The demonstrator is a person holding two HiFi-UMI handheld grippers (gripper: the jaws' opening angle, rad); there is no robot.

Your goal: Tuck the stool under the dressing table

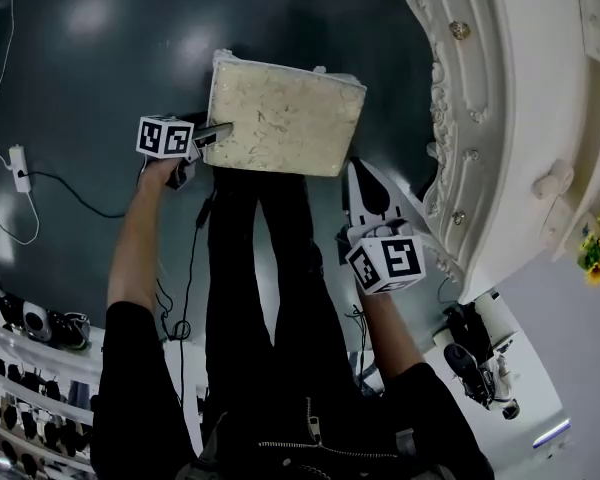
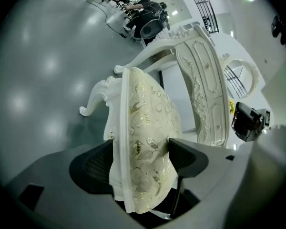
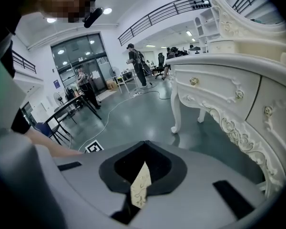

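stool (image 1: 285, 118) sat on floor just off dressing table's (image 1: 520, 118) front edge, untucked | left tool (image 2: 141, 163) clamped across padded seat rim | right tool (image 3: 142, 175) pinched only a brocade corner | I judged frame stiff, cushion soft; wooden rail gives firmer hold

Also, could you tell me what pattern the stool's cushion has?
The cushion is cream with shiny gold leaves and flowers, clearest in the left gripper view.
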